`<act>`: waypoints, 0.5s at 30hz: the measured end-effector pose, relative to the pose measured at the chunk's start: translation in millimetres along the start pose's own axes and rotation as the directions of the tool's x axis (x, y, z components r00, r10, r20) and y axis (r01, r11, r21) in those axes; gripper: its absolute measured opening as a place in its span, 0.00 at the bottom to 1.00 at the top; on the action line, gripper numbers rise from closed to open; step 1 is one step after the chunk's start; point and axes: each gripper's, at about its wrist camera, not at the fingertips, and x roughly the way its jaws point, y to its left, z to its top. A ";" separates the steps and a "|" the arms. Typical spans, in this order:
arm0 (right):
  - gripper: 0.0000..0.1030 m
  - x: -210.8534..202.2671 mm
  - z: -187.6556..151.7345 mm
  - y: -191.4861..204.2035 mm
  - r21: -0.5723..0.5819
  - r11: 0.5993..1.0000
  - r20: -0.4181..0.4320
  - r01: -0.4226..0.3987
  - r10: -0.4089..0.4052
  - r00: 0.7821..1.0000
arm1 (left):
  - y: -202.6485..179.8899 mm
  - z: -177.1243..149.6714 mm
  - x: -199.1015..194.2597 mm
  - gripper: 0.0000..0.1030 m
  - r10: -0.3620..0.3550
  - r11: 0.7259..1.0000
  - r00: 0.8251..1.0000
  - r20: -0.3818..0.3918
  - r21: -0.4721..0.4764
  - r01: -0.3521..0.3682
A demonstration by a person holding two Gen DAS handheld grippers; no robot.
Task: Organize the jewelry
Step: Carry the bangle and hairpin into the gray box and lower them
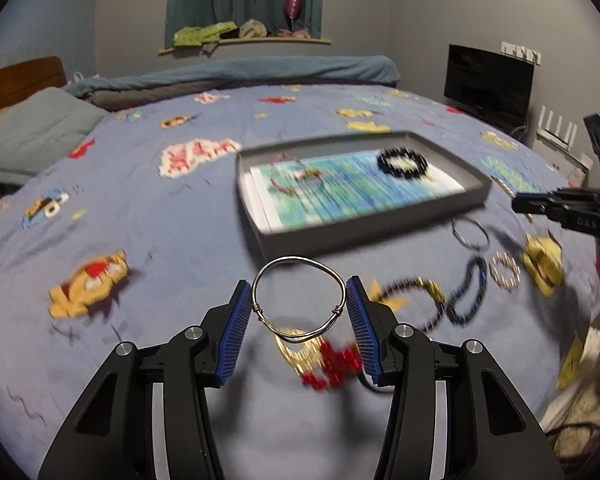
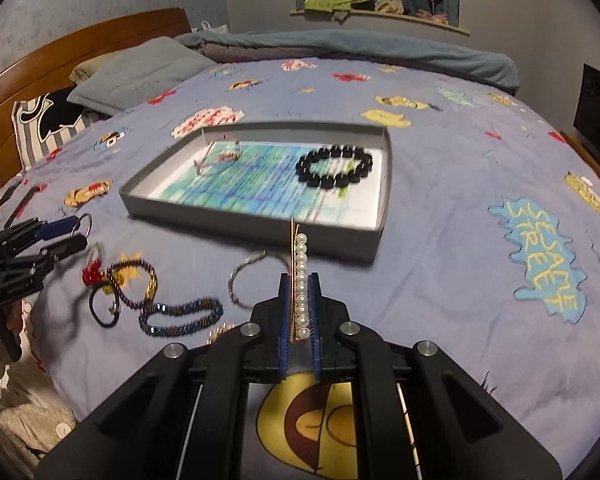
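A bed (image 2: 440, 208) under a blue cartoon-print cover fills a grey-walled bedroom, and the jewelry lies spread over it.

Nearest, the right gripper (image 2: 299, 280) has its fingers drawn narrow on a pearl pin (image 2: 300, 276), a gold bar with a row of white pearls that stands up between the blue pads and juts past their tips. The left gripper (image 1: 299, 292) has its fingers half spread, clamping a silver bangle (image 1: 296, 296) by its two sides; the ring is clear of the cover.

Just beyond the fingers, loose pieces lie near one another on the cover: a red bead piece (image 2: 92, 274), a black hair tie (image 2: 106, 308), a dark bead bracelet (image 2: 134, 284), a blue braided bracelet (image 2: 180, 316) and a thin silver hoop (image 2: 244, 280).

Farther on sits a shallow grey tray (image 2: 256, 228) lined with a blue-green printed sheet. A black bead bracelet (image 2: 334, 168) lies in its right part and a fine chain (image 2: 220, 156), blurred, in its left.

At the back are a grey pillow (image 2: 140, 72), a wooden headboard (image 2: 80, 44), a rolled teal blanket (image 2: 340, 48) and a curtained window shelf (image 2: 380, 16).
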 end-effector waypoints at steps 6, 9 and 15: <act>0.08 -1.4 21.4 -6.6 0.011 1.000 0.038 0.005 -0.005 0.999 | 2.3 29.9 9.4 0.49 0.008 1.000 1.000 0.009 0.002 -0.008; 0.08 3.7 32.4 -11.3 0.028 1.000 0.051 0.007 -0.008 0.999 | -0.8 45.0 20.1 0.49 0.000 1.000 1.000 -0.004 0.009 0.000; 0.08 31.1 49.9 -20.5 0.072 0.997 0.039 0.020 -0.023 0.999 | -6.0 72.2 55.6 0.49 -0.012 1.000 0.999 -0.050 -0.003 0.012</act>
